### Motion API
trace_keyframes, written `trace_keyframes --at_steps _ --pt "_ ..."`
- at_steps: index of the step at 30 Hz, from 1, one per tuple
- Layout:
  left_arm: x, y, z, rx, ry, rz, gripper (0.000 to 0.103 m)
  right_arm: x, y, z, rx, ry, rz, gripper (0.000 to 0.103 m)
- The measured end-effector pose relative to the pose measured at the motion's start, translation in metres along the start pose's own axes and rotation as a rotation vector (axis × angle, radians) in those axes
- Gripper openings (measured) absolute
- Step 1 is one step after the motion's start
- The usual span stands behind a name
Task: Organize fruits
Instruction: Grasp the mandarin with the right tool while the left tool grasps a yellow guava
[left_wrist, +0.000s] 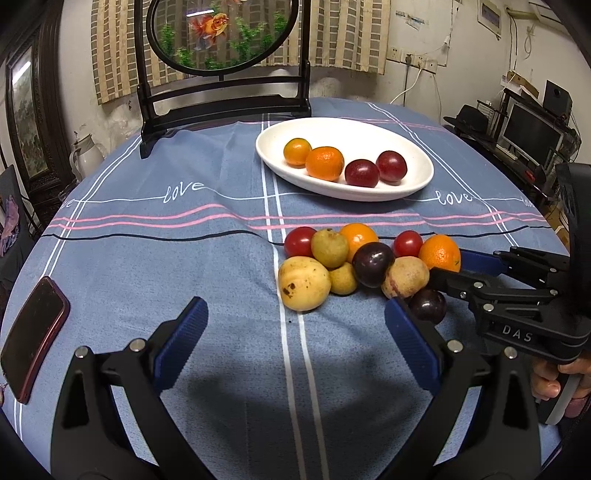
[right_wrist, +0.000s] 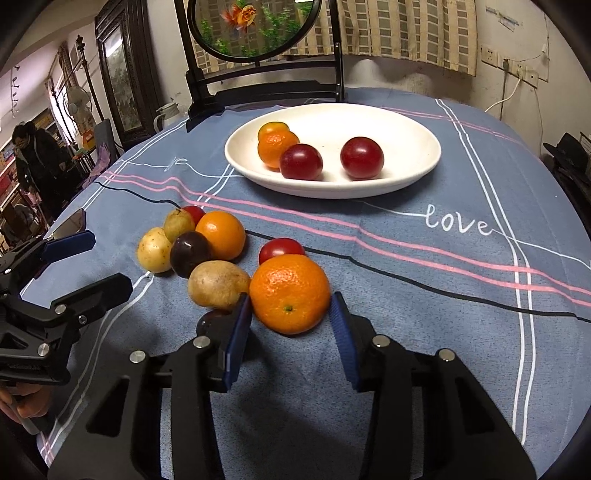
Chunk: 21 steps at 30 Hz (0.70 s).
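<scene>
Four fruits lie on the plate (right_wrist: 417, 122); nine remain heaped on the cloth (left_wrist: 147, 266); the right gripper (right_wrist: 291, 317) closes around an orange (right_wrist: 290, 293), pads seemingly just touching; the left gripper (left_wrist: 291, 325) gapes empty.

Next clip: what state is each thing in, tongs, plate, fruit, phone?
Left tongs: open, empty.
Right tongs: closed on the near mandarin, which sits on the cloth.
White plate: holds two mandarins and two red plums.
Loose fruit pile: on the cloth, not yet sorted.
Phone: flat on the cloth, screen dark.
</scene>
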<state>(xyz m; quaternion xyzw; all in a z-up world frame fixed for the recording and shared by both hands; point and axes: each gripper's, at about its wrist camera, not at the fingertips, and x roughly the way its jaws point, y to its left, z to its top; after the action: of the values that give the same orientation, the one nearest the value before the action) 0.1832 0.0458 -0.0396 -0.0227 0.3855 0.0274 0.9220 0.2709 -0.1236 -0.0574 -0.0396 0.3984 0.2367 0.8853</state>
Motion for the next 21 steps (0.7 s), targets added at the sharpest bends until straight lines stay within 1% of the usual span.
trace_keyframes --at_steps 3,5,7,10,12,15,18,21 --pt "-0.002 0.0 0.0 0.014 -0.008 -0.017 0.098 -0.006 -0.005 0.0 0.032 -0.013 0.004 0.043" --pt "-0.003 0.001 0.002 0.033 -0.02 -0.035 0.097 -0.016 -0.013 0.001 0.067 -0.044 0.001 0.043" --pt "-0.003 0.003 0.004 0.062 -0.028 -0.043 0.094 -0.024 -0.02 0.001 0.095 -0.067 0.004 0.043" --pt "0.005 0.007 0.007 0.084 0.002 -0.112 0.085 -0.028 -0.023 0.0 0.105 -0.074 -0.003 0.043" --pt "0.014 0.009 0.009 0.109 0.032 -0.126 0.071 -0.028 -0.023 0.0 0.102 -0.072 0.003 0.043" --pt "0.029 0.012 0.01 0.123 0.08 -0.151 0.058 -0.026 -0.022 0.0 0.098 -0.067 0.0 0.043" --pt "0.037 0.014 0.011 0.127 0.101 -0.156 0.057 -0.025 -0.022 0.0 0.098 -0.059 -0.003 0.043" --pt "0.042 0.014 0.012 0.129 0.113 -0.18 0.056 -0.024 -0.022 0.001 0.098 -0.056 -0.002 0.043"
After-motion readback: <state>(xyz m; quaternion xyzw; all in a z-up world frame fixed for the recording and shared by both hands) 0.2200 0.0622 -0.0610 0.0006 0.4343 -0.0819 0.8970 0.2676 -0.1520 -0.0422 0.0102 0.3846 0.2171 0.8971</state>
